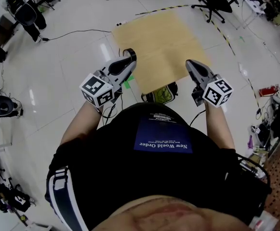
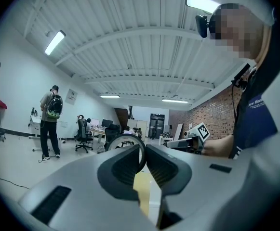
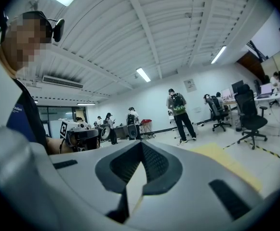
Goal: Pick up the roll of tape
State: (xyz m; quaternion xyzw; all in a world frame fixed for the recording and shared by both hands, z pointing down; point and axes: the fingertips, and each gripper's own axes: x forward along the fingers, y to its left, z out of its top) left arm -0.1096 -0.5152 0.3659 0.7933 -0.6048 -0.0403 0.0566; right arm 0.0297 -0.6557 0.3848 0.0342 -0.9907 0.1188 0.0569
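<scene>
The roll of tape (image 1: 129,53) is a dark ring with a pale inside, and it is held up in the air in front of the person. My left gripper (image 1: 128,59) is shut on it, pinching the ring's wall at the fingertips. In the left gripper view the roll of tape (image 2: 125,136) stands upright between the ribbed pads, and my left gripper (image 2: 142,153) points level. My right gripper (image 1: 190,63) hangs to the right, apart from the roll, pads together and empty. The right gripper view shows my right gripper (image 3: 140,146) shut on nothing.
A tan sheet (image 1: 159,47) lies on the glossy floor ahead. A yellow-green bag (image 1: 162,94) sits at the person's feet. An office chair (image 1: 216,1) stands far right, and dark gear and cables line the left side. A person with a backpack (image 2: 50,121) stands in the room.
</scene>
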